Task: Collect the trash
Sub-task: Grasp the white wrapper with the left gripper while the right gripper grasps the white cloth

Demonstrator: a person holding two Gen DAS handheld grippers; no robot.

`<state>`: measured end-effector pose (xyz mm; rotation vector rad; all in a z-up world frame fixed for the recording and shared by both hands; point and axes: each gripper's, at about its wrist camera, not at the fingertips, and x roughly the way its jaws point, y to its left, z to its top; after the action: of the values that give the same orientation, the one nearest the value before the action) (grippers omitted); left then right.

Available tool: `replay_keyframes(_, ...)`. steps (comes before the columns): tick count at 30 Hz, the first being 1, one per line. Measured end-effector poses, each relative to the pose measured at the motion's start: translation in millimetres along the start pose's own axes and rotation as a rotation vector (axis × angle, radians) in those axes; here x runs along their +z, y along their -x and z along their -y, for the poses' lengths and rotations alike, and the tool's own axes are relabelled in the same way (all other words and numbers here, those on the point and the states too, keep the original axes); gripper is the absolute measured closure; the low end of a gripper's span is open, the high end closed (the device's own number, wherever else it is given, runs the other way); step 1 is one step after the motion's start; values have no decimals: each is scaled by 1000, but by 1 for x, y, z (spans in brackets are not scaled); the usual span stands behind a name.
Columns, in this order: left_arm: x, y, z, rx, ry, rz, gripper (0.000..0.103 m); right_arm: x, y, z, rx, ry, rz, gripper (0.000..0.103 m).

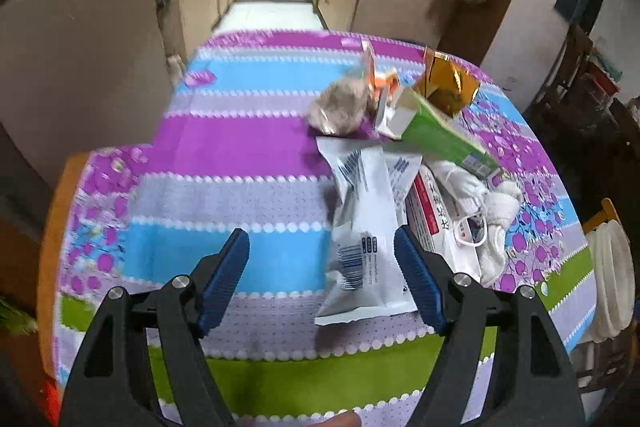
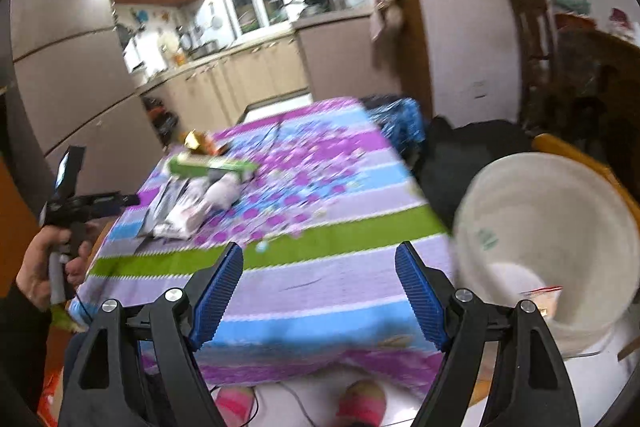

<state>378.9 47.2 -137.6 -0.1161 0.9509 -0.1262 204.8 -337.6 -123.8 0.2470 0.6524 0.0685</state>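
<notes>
Left tool (image 1: 322, 279): blue ribbed pads spread wide and holding nothing, hovering over the near part of the tabletop, with the white packet lying between the pads in view.
Right tool (image 2: 319, 291): pads likewise wide apart and empty, hanging off the near edge of the tabletop, the white bucket just to its right.
Trash heap: a loose cluster on the right half of the striped purple, blue and green tablecloth (image 1: 248, 147), pieces overlapping one another.
White packet: a flat white plastic wrapper with a printed barcode (image 1: 366, 227), crinkled, nearest to the left tool, lying lengthwise.
Green box: a long green and white cardboard carton (image 1: 440, 135), open at one end, resting across the top of the heap.
Gold wrapper: a shiny amber foil piece (image 1: 448, 83) standing at the far end, touching the carton.
Other pieces: a greyish crumpled clear bag (image 1: 340, 105), a small orange and white packet (image 1: 384, 83), a white box with red print (image 1: 430, 215) and white crumpled tissue or cloth (image 1: 492, 203); which it is cannot be told.
White bucket: a round white plastic pail (image 2: 548, 243) beside the tabletop, with a small clear bag with a red strip (image 2: 540, 297) inside.
Hard to make out: the right wrist view is smeared by blur, so the heap reads only as patches; print on the boxes is unreadable; the lower pieces are partly covered.
Person: a hand (image 2: 48, 263) grips the left tool's handle at the left edge.
</notes>
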Motion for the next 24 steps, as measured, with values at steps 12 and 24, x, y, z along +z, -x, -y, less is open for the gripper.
replay_keyframes(12, -3, -54, 15, 58, -39, -47, 26, 31, -82, -35, 190, -107, -145, 24)
replay_keyframes(24, -10, -42, -2, 53, -78, 8, 65, 80, -222, -101, 187, -179, -292, 47)
